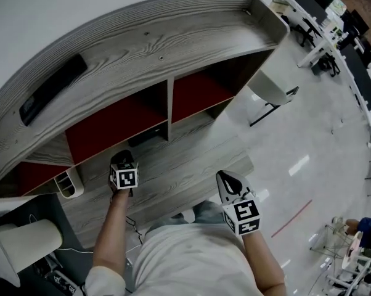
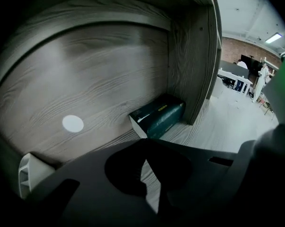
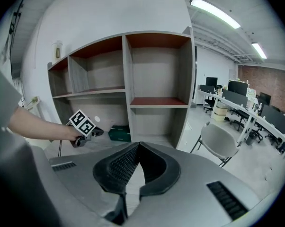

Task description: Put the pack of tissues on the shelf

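We see the grey wood-grain shelf (image 2: pixel 85 74) holding a boxy dark-green pack of tissues (image 2: pixel 159 115), white-ended, while our left tool (image 2: pixel 145 145) and right tool (image 3: pixel 139 144) are both closed, empty.

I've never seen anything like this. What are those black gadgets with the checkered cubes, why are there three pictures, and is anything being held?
There is no robot here. A person holds a pinching tool in each hand, and each tool has two fingers. One picture comes from a camera on the person's head, looking down at a grey wooden shelf. The other two come from cameras riding on the tools. The left gripper is at the shelf's bottom compartment. Its view shows a dark green pack of tissues lying there in the back corner. Its fingers are closed on nothing. The right gripper is held further back, also closed and empty. Its view shows the whole shelf and a chair beside it.
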Available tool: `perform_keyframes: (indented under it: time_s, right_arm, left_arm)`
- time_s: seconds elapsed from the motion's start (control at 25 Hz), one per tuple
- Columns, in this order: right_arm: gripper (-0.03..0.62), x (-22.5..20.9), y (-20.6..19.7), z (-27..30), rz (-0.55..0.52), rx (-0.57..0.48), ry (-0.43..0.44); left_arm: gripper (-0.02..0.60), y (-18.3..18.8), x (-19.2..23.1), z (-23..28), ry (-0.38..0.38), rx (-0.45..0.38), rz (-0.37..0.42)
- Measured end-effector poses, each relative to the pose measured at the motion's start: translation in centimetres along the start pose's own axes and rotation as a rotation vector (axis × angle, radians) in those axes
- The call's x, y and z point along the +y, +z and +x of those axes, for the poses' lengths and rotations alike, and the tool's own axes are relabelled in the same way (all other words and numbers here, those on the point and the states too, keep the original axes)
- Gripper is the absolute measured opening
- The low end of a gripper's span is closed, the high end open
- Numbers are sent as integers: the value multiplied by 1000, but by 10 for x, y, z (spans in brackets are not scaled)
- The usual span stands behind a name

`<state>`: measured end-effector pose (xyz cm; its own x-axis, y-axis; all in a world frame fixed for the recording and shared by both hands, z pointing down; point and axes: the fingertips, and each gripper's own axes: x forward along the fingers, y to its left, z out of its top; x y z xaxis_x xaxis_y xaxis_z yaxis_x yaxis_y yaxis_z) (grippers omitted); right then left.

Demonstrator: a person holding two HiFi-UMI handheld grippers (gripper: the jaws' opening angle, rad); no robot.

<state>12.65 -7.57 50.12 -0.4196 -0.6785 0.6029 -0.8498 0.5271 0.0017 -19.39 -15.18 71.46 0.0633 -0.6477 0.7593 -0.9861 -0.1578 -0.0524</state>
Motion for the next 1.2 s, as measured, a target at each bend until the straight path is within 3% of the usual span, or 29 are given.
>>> perform_keyframes:
  time_s: [0.16,0.6,1.0,1.2]
  right_arm:
    - [28,12,17,12,-34,-35,78]
    - [28,51,74,22,-113,-152,285]
    - [28,91,114,13,-161,-261,471]
    - [28,104,126,7,-170,-298,533]
  left_arm:
    - [15,20,7,-50,4,-78,-61]
    - [14,48,-11,-178,-29,-273,-103]
    - [14,77,-21,-279,-58,-492,-315]
    - [14,84,-22,-305,-60,-525,-359]
